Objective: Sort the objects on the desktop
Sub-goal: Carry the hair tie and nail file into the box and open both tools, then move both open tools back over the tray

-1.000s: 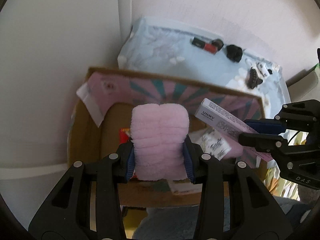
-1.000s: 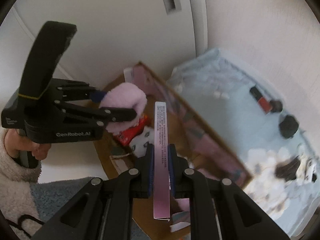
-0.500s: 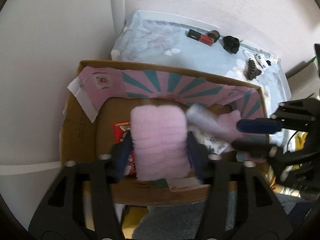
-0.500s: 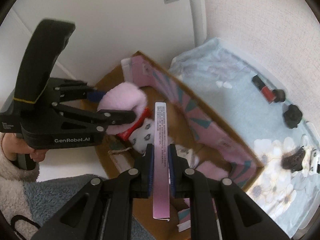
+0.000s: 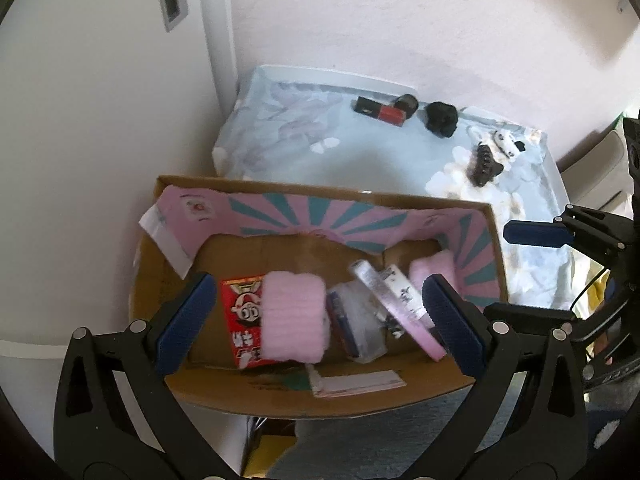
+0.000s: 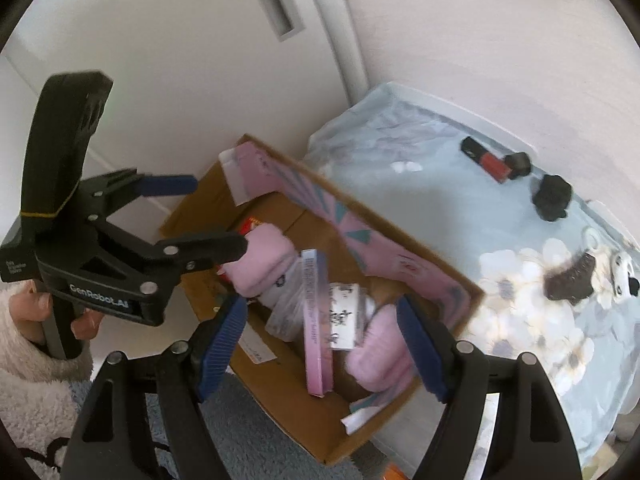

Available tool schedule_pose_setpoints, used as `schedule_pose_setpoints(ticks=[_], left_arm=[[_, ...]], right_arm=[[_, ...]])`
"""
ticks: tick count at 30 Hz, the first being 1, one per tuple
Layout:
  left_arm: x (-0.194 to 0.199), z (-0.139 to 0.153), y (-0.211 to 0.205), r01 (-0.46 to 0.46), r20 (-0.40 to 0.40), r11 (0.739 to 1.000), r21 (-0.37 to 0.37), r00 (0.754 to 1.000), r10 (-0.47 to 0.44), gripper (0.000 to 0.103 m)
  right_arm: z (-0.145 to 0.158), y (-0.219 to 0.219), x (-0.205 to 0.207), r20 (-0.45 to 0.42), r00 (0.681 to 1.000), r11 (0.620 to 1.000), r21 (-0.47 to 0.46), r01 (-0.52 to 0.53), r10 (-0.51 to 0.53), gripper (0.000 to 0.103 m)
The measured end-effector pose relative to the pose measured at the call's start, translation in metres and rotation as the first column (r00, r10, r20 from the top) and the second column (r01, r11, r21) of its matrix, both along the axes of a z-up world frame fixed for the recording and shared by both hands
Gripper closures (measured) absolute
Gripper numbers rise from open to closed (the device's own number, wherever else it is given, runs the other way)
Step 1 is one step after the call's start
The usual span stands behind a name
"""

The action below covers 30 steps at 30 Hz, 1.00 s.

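My left gripper (image 5: 318,322) hangs over the cardboard box (image 5: 320,402) with its jaws opening wide. The fluffy pink roll (image 5: 294,316) lies loose in the box below, free of both pads. My right gripper (image 6: 320,342) is also opening above the box. The long pink carton (image 6: 314,332) rests tilted among the contents, touching neither pad. In the right wrist view the left gripper (image 6: 200,216) stands at the left, held by a hand in a fleecy sleeve. The roll (image 6: 260,264) lies just under it.
The box also holds a red snack packet (image 5: 240,312), a clear bag and a second pink fluffy piece (image 6: 380,352). On the blue flowered cloth (image 5: 360,152) behind lie a red-and-black lipstick (image 5: 380,111), a black knob (image 5: 440,118) and a black hair claw (image 5: 484,162). White wall at left.
Both grippers went from shut to open. The pink roll dropped out of the left one and the long pink carton out of the right one, both into the box.
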<state>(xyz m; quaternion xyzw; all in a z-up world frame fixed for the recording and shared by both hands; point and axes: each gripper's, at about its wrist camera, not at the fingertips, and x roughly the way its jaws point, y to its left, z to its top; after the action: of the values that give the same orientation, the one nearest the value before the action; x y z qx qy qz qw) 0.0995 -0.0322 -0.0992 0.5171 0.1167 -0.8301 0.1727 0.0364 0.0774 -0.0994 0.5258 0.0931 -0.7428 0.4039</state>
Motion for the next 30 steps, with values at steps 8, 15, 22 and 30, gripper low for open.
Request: schedule_pose_setpoints(ticks=[8, 15, 22, 30], left_arm=[[-0.032, 0.02, 0.022, 0.088, -0.042, 0.995, -0.037, 0.995, -0.09, 0.0], [-0.074, 0.032, 0.061, 0.208, -0.047, 0.974, -0.089, 0.976, -0.212, 0.0], [-0.132, 0.035, 0.091, 0.307, -0.07, 0.948, -0.085, 0.947, -0.313, 0.0], [-0.221, 0.018, 0.108, 0.404, -0.049, 0.91, -0.093, 0.911, -0.41, 0.0]], right_arm=[[0.014, 0.044, -0.011, -0.032, 0.994, 0.994, -0.041, 0.102, -0.103, 0.029], [0.027, 0.094, -0.023, -0.061, 0.977, 0.977, -0.059, 0.203, -0.206, 0.029], [0.036, 0.146, -0.043, -0.082, 0.959, 0.962, -0.058, 0.268, -0.272, 0.029], [0.011, 0.201, -0.096, -0.031, 0.939, 0.937, 0.059, 0.344, -0.342, 0.029]])
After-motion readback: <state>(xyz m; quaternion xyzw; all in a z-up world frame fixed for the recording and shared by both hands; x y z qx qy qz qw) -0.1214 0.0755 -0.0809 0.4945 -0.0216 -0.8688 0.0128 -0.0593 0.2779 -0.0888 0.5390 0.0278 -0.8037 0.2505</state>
